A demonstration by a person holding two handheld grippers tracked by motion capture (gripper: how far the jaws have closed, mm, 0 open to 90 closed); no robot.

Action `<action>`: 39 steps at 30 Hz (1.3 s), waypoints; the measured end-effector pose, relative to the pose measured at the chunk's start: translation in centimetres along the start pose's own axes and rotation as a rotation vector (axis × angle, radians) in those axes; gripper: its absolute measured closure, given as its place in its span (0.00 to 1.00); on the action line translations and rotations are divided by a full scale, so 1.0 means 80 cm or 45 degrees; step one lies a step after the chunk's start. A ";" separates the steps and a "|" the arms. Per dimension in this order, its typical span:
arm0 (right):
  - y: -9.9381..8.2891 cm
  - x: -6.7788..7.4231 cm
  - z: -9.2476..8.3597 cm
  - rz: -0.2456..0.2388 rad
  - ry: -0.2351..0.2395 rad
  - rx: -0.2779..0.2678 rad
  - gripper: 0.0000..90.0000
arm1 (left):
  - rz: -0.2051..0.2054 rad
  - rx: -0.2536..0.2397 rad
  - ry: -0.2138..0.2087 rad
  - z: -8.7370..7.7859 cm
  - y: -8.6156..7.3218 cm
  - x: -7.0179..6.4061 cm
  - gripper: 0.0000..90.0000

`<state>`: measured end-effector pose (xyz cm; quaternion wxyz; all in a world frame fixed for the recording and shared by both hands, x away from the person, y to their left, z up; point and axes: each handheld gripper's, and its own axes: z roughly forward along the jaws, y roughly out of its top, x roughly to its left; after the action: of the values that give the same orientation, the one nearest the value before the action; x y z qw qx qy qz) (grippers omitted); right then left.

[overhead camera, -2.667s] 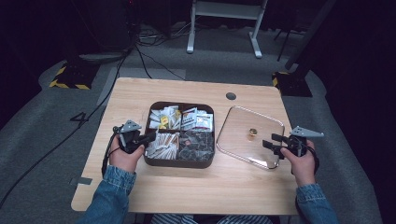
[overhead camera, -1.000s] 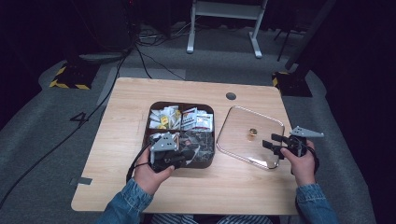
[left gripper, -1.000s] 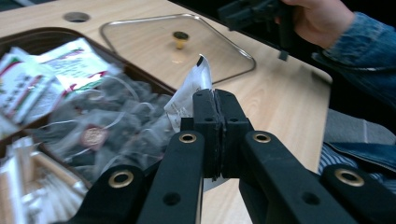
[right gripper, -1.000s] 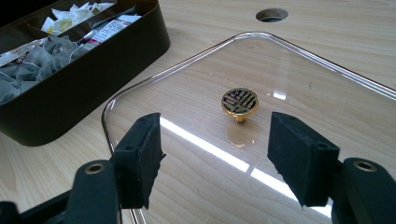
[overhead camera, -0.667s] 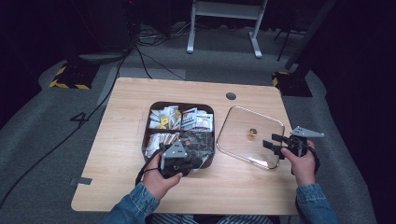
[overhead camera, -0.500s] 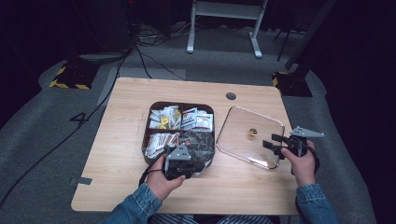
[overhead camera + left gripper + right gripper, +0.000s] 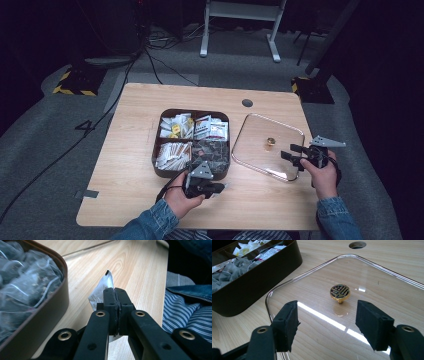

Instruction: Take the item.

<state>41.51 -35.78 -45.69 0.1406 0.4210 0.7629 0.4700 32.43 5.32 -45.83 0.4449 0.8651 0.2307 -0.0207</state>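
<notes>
Tea sachet (image 7: 102, 291) pinched at its lower end between the shut jaws of the left gripper (image 7: 216, 189), just off the near edge of the brown compartment box (image 7: 159, 167) and low over the tabletop's (image 7: 125, 150) near edge; its long axis runs on past the jaw tips, toward bare wood, likely where it goes down. Right gripper (image 7: 286, 152) hovers at the tabletop's right side, jaws apart and holding nothing, aimed at the gold knob (image 7: 339, 292) of the clear glass lid (image 7: 387, 302) lying flat beside the box.

Left tongs (image 7: 216, 188) carried a sachet (image 7: 102, 291) off the tray (image 7: 159, 167).
</notes>
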 end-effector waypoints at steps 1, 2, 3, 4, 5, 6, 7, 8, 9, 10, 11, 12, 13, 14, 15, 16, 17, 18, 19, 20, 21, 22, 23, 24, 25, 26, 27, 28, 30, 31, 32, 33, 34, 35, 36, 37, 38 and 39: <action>0.000 0.000 0.000 -0.003 0.000 -0.001 0.39 | 0.002 0.015 -0.002 0.003 -0.001 0.000 0.98; 0.000 0.000 0.000 -0.006 0.001 0.000 0.39 | 0.001 0.025 -0.004 0.006 -0.001 0.000 0.98; 0.000 0.000 0.000 -0.002 0.001 0.002 0.39 | 0.003 0.036 -0.004 0.008 -0.002 0.000 0.98; 0.000 0.000 0.001 -0.002 0.001 0.003 0.39 | 0.005 0.043 -0.006 0.011 -0.003 0.000 0.98; 0.000 0.000 0.001 -0.005 0.002 0.001 0.39 | 0.004 0.047 -0.008 0.012 -0.003 0.000 0.98; 0.000 0.000 0.001 -0.001 0.004 0.001 0.39 | 0.005 0.058 -0.010 0.015 -0.004 -0.001 0.98; -0.001 0.000 0.001 0.001 0.003 0.003 0.39 | 0.006 0.067 -0.013 0.017 -0.005 -0.001 0.98; -0.001 0.000 0.001 0.005 0.003 0.003 0.39 | 0.008 0.075 -0.017 0.020 -0.005 -0.001 0.98; -0.001 0.000 0.002 0.004 0.003 0.003 0.39 | 0.008 0.083 -0.019 0.022 -0.006 -0.002 0.98; -0.001 0.000 0.002 0.003 0.005 0.008 0.39 | 0.012 0.092 -0.017 0.024 -0.006 -0.002 0.98; -0.001 0.000 0.002 -0.002 0.004 0.007 0.39 | 0.013 0.096 -0.018 0.025 -0.006 -0.002 0.98; -0.001 0.000 0.002 -0.001 0.003 0.009 0.39 | 0.014 0.102 -0.017 0.026 -0.007 -0.002 0.98; -0.001 0.000 0.003 -0.007 0.003 0.011 0.39 | 0.017 0.108 -0.016 0.027 -0.007 -0.002 0.98; -0.001 0.000 0.003 -0.005 0.000 0.014 0.39 | 0.017 0.106 -0.015 0.028 -0.007 -0.002 0.98; -0.001 0.000 0.003 -0.007 0.000 0.014 0.39 | 0.016 0.111 -0.019 0.028 -0.008 -0.002 0.98; -0.002 0.001 0.003 -0.004 0.003 0.014 0.39 | 0.019 0.113 -0.027 0.029 -0.008 -0.003 0.98; -0.002 0.001 0.004 0.003 0.007 0.014 0.39 | 0.019 0.115 -0.028 0.029 -0.008 -0.003 0.98; -0.002 0.001 0.004 0.002 0.009 0.014 0.39 | 0.018 0.114 -0.032 0.030 -0.008 -0.003 0.98; -0.002 0.001 0.005 0.000 0.009 0.018 0.39 | 0.010 0.114 -0.038 0.030 -0.008 -0.003 0.97; -0.002 0.001 0.005 -0.005 0.006 0.021 0.39 | -0.003 0.120 -0.041 0.030 -0.008 -0.003 0.94; -0.002 0.001 0.005 -0.004 0.005 0.021 0.39 | -0.018 0.109 -0.047 0.031 -0.008 -0.003 0.88; -0.002 0.001 0.005 -0.005 0.005 0.021 0.39 | -0.021 0.104 -0.051 0.031 -0.008 -0.003 0.83; -0.002 0.001 0.005 -0.005 0.005 0.021 0.39 | -0.021 0.096 -0.059 0.030 -0.007 -0.003 0.81; -0.002 0.002 0.005 0.001 0.008 0.020 0.39 | -0.021 0.088 -0.055 0.029 -0.007 -0.004 0.80; -0.002 0.001 0.005 -0.004 0.005 0.021 0.39 | -0.022 0.079 -0.060 0.026 -0.006 -0.004 0.79; -0.002 0.001 0.005 -0.006 0.006 0.021 0.39 | -0.021 0.069 -0.057 0.025 -0.005 -0.005 0.78; -0.002 0.001 0.005 -0.006 0.006 0.021 0.39 | -0.022 0.061 -0.054 0.024 -0.004 -0.005 0.77; -0.002 0.001 0.005 -0.006 0.005 0.022 0.39 | -0.023 0.057 -0.053 0.022 -0.004 -0.004 0.77; -0.003 0.001 0.005 -0.005 0.005 0.021 0.39 | -0.022 0.040 -0.037 0.019 -0.003 -0.003 0.75; -0.003 0.001 0.005 -0.005 0.005 0.020 0.39 | -0.026 0.034 -0.029 0.017 -0.003 -0.003 0.74; -0.002 0.001 0.005 -0.004 0.004 0.020 0.39 | -0.023 0.029 -0.020 0.015 -0.003 -0.003 0.73; -0.002 0.001 0.005 -0.005 0.003 0.021 0.39 | -0.026 0.016 -0.004 0.012 -0.002 -0.002 0.71; -0.001 0.002 0.005 0.002 0.008 0.019 0.39 | -0.024 0.014 0.001 0.010 -0.002 -0.002 0.70; -0.001 0.001 0.006 -0.007 0.005 0.020 0.39 | -0.021 0.007 0.012 0.008 -0.001 -0.002 0.68; -0.001 0.002 0.006 -0.005 0.006 0.018 0.39 | -0.022 0.001 0.018 0.005 -0.001 -0.002 0.67; -0.001 0.002 0.006 -0.005 0.007 0.019 0.39 | -0.022 -0.005 0.023 0.002 0.000 -0.002 0.65; -0.001 0.001 0.007 -0.011 0.009 0.019 0.39 | -0.022 -0.014 0.026 0.000 0.001 -0.002 0.65; -0.001 0.001 0.007 -0.015 0.007 0.020 0.39 | -0.023 -0.025 0.029 -0.004 0.002 -0.002 0.65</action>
<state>41.78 -35.39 -46.01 0.1378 0.4165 0.7695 0.4642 32.25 5.47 -45.47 0.4503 0.8588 0.2438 -0.0125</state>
